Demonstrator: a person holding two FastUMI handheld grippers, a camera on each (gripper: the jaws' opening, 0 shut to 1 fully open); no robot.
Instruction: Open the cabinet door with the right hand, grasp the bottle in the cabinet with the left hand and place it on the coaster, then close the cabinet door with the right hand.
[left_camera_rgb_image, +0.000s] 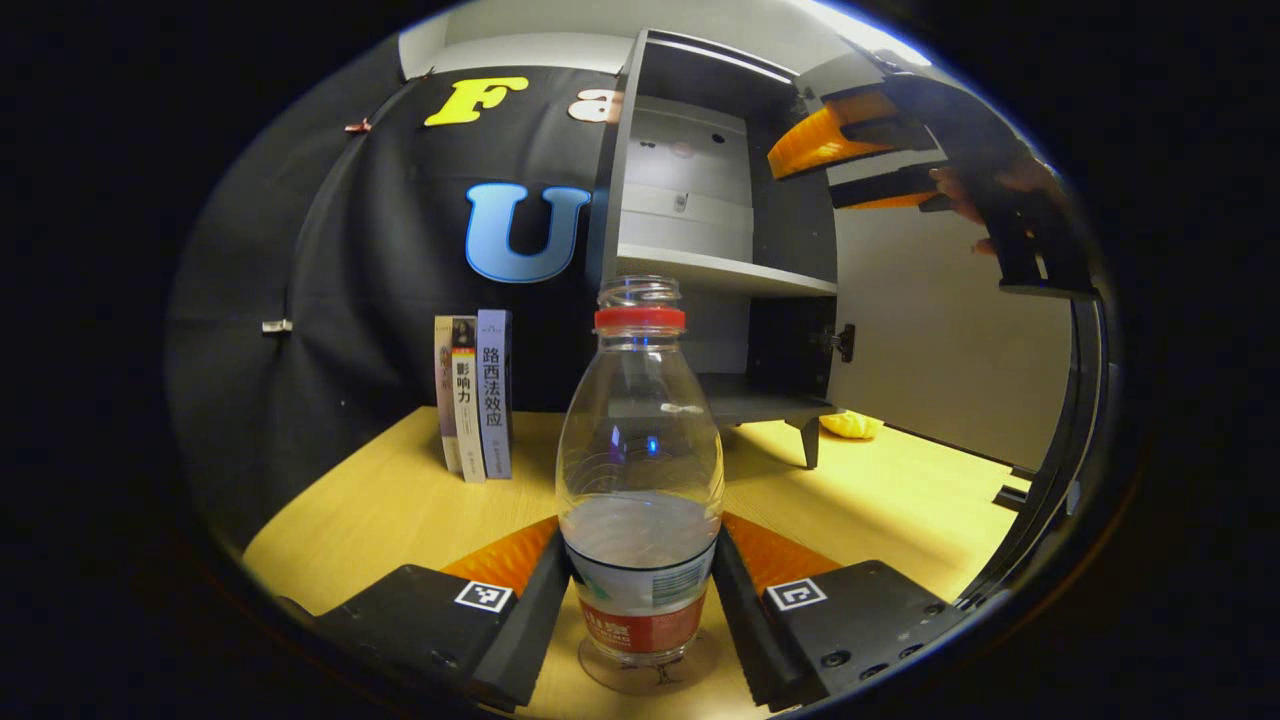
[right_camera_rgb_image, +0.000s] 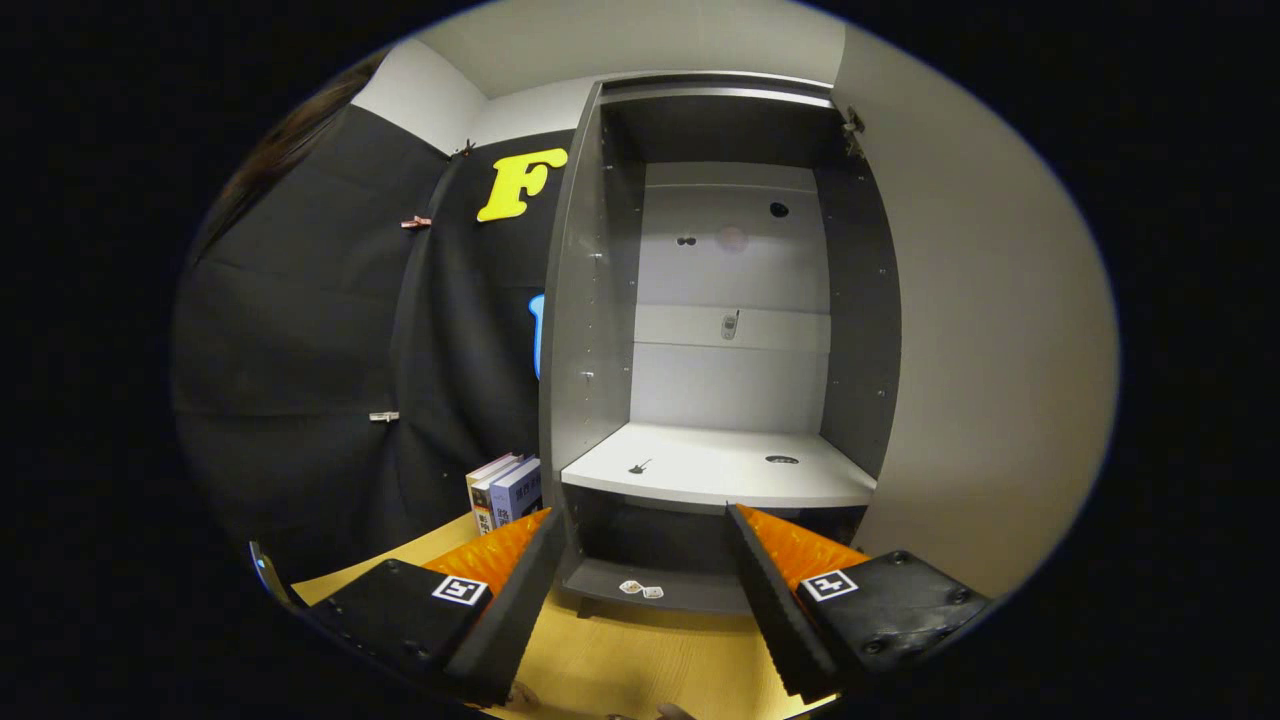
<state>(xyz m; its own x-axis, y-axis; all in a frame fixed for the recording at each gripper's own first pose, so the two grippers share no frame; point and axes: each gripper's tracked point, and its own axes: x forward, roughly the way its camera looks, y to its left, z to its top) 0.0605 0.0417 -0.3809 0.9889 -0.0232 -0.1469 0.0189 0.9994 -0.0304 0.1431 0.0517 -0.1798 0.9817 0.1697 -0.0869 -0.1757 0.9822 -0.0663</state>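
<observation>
A clear plastic bottle (left_camera_rgb_image: 640, 440) with a red neck ring and no cap stands upright on a round see-through coaster (left_camera_rgb_image: 598, 676) on the wooden table. My left gripper (left_camera_rgb_image: 640, 540) is shut on the bottle's lower body, one finger pressing each side at the label. The grey cabinet (left_camera_rgb_image: 700, 270) stands behind it with its door (left_camera_rgb_image: 940, 340) swung wide to the right. My right gripper (left_camera_rgb_image: 800, 180) hangs high beside the door's top, held by a hand. In the right gripper view that gripper (right_camera_rgb_image: 640, 590) is open and faces the cabinet's bare shelf (right_camera_rgb_image: 715, 465), its door (right_camera_rgb_image: 990, 350) alongside.
Three books (left_camera_rgb_image: 475, 395) stand upright left of the cabinet, against the black cloth wall. A yellow object (left_camera_rgb_image: 850, 425) lies beneath the cabinet by its leg. Two small bits (right_camera_rgb_image: 640, 590) lie on the cabinet's bottom shelf. The wooden tabletop (left_camera_rgb_image: 400, 500) spreads left and right of the bottle.
</observation>
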